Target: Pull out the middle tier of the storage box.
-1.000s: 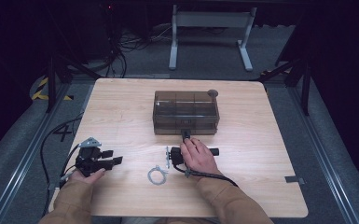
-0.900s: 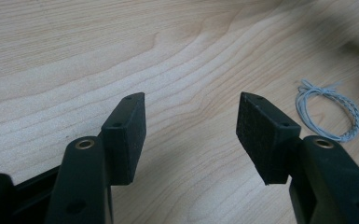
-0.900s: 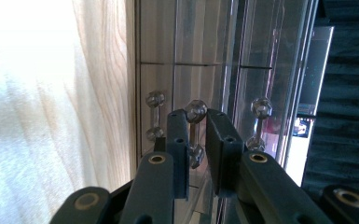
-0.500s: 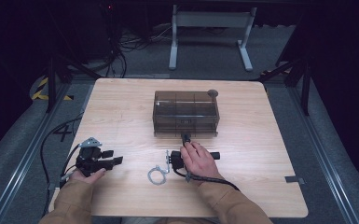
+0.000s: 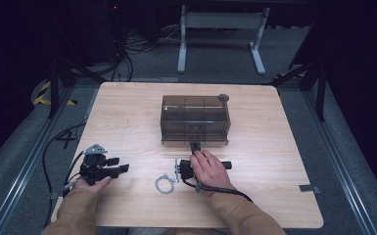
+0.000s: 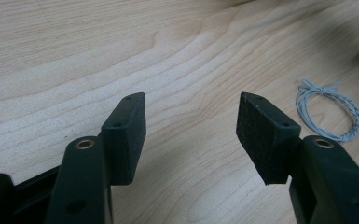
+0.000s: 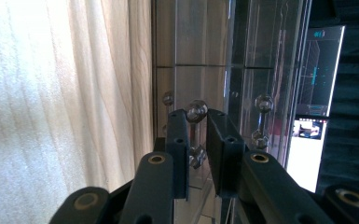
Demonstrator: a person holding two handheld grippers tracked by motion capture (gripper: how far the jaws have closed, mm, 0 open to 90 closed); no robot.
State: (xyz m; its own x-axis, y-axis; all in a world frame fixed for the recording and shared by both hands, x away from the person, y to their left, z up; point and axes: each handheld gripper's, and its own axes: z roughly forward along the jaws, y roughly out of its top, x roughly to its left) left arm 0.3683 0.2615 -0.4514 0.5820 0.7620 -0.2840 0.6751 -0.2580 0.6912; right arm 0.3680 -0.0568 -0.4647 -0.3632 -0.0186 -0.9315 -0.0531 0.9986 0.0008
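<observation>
Right gripper (image 7: 196,140): closing narrowly on the round knob (image 7: 196,111) of the clear drawer box (image 5: 195,120), mid-table, pads pressing its stem. Left gripper (image 6: 191,135): resting near the table (image 5: 127,112) edge, jaws gaping wide, holding nothing. Wire loop (image 6: 328,112): lying just beside it.

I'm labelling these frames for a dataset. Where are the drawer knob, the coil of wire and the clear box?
drawer knob (image 7: 196,110): right gripper view, on its round head between the tongs.
coil of wire (image 6: 328,112): left gripper view, on its right strand.
clear box (image 5: 195,113): high view, on its top panel.
</observation>
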